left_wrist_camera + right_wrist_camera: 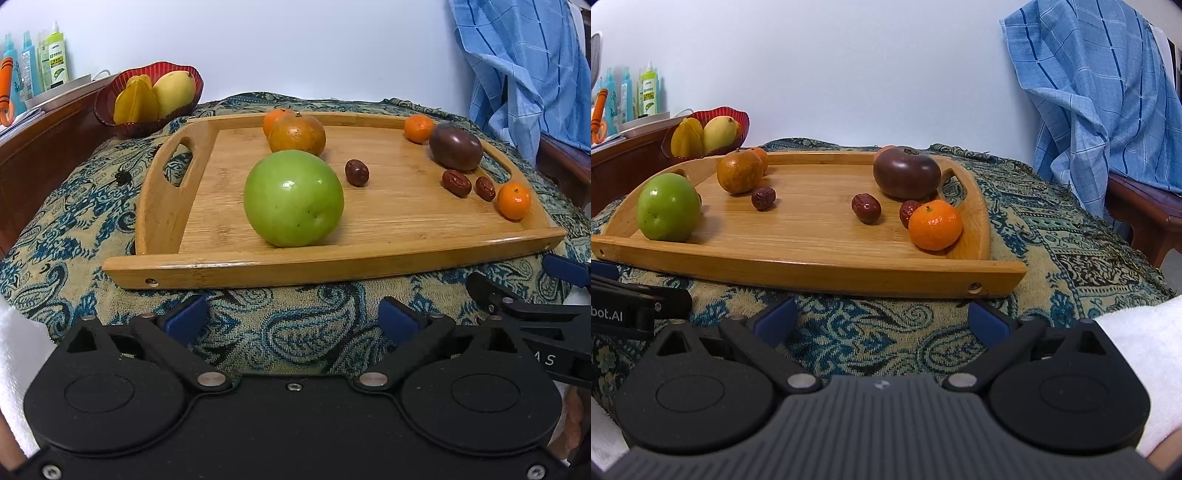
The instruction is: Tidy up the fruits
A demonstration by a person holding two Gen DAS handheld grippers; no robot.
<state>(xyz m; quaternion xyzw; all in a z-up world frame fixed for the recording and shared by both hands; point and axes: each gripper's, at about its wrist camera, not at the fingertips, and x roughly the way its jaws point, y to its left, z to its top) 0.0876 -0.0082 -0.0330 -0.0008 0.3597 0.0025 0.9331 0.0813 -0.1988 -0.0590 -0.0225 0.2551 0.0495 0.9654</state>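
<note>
A bamboo tray (369,266) (812,271) lies on the patterned cloth. On it sit a green apple (293,198) (668,212), a brownish orange (297,134) (740,172), a dark purple fruit (456,146) (907,172), three red dates (357,172) (866,208) and small tangerines (514,201) (935,224). My left gripper (293,323) stands open in front of the tray's near rim, nothing between its blue pads. My right gripper (882,319) is open too, also short of the tray and empty. Each gripper shows at the edge of the other's view.
A red bowl (107,114) (742,116) with a mango and a star fruit stands at the back left beside the tray. Bottles (53,55) line a wooden ledge at far left. A blue checked cloth (524,66) (1100,96) hangs over a chair at right.
</note>
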